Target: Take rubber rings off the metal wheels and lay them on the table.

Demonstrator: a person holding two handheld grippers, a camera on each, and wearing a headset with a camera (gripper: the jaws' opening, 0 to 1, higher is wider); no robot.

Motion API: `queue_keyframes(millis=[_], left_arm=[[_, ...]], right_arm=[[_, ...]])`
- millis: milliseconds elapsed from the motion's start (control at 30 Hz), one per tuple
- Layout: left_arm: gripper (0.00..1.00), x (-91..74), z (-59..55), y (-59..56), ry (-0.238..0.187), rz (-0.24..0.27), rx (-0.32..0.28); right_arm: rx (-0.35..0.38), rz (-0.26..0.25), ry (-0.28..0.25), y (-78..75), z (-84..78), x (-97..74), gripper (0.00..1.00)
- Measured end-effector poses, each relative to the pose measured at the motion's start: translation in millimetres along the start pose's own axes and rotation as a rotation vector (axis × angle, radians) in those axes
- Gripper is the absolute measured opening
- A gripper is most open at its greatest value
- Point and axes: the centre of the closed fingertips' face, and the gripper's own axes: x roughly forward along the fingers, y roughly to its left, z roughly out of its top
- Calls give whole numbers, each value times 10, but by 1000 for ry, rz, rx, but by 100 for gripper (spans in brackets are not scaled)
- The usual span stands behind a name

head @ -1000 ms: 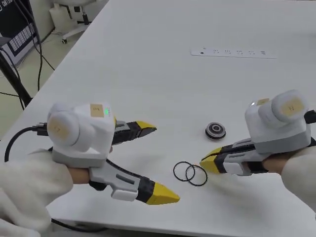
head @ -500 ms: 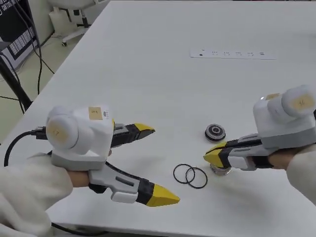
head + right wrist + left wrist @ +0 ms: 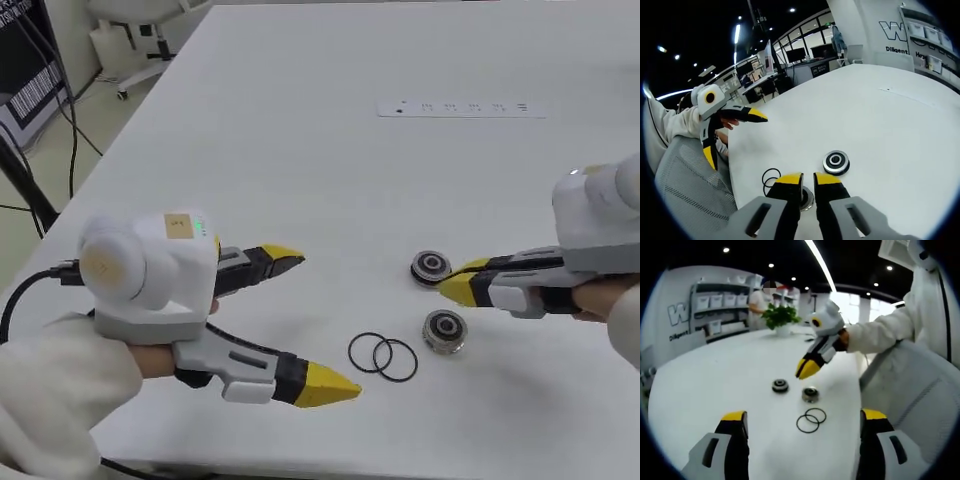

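Observation:
Two metal wheels lie flat on the white table (image 3: 300, 150), one (image 3: 432, 266) farther away and one (image 3: 444, 331) nearer. Left of the nearer wheel, two thin black rubber rings (image 3: 383, 355) overlap each other. My right gripper (image 3: 455, 286) is shut and empty, its yellow tips hovering between the wheels from the right. My left gripper (image 3: 310, 322) stands wide open left of the rings. The left gripper view has the rings (image 3: 810, 420) between its jaws, both wheels (image 3: 780, 385) (image 3: 810, 394) and the right gripper (image 3: 807, 369). In the right gripper view one wheel (image 3: 835, 162) lies ahead, the rings (image 3: 771, 176) left.
A long white strip with small markings (image 3: 462, 108) lies far back on the table. The table's near edge runs just below the left gripper. Off its left side are cables and a chair base (image 3: 140, 40) on the floor.
My right gripper has drawn back to the right and lifted, uncovering the nearer wheel on the table. The left gripper has kept its place and stayed open.

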Motion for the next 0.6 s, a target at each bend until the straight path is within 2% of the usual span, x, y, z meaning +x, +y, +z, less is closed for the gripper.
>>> queue_keyframes(millis=[167,333,500,600], left_arm=[[93,-9,120,25,-27,9,1],[94,-13,260,22,-43,3,31],[94,-36,465,48,-80,0,47],[94,-35,558,77,-88,-1,57]], right_arm=[[28,-29,-20,-118,11,-57,7],[48,-50,-41,-216,32,-121,8],[74,-68,-66,-301,54,-182,8],[92,-75,-78,-347,58,-207,8]])
